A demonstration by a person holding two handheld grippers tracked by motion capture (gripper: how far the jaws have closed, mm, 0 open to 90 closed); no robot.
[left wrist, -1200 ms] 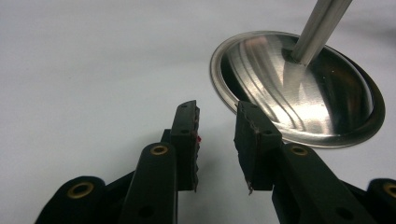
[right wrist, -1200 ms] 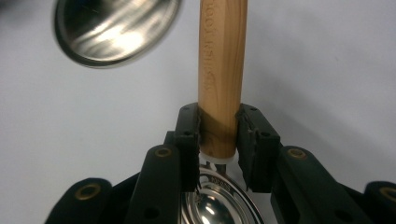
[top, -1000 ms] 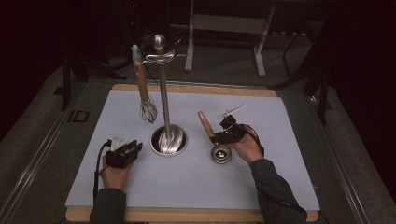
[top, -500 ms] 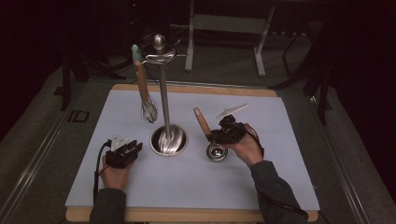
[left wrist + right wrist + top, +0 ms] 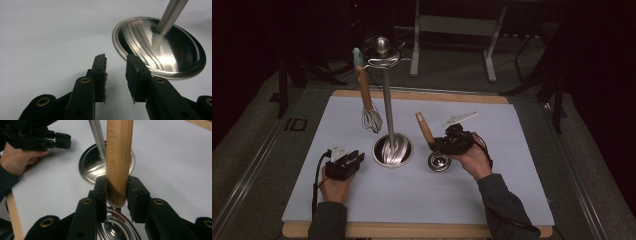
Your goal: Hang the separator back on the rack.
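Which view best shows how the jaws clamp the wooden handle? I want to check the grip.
The right gripper view: the right gripper pinches the wooden handle between both pads, just above the metal bowl. The high view shows the handle tilted, its grip point hidden by the gripper.

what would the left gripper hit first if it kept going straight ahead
Probably the round steel base of the utensil stand, just ahead and slightly right of the left gripper; its open fingers may graze the rim.

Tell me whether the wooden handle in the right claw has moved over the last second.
Yes. The wooden handle has swung left toward the stand's pole, its top now closer to it, while the ladle bowl stays put.
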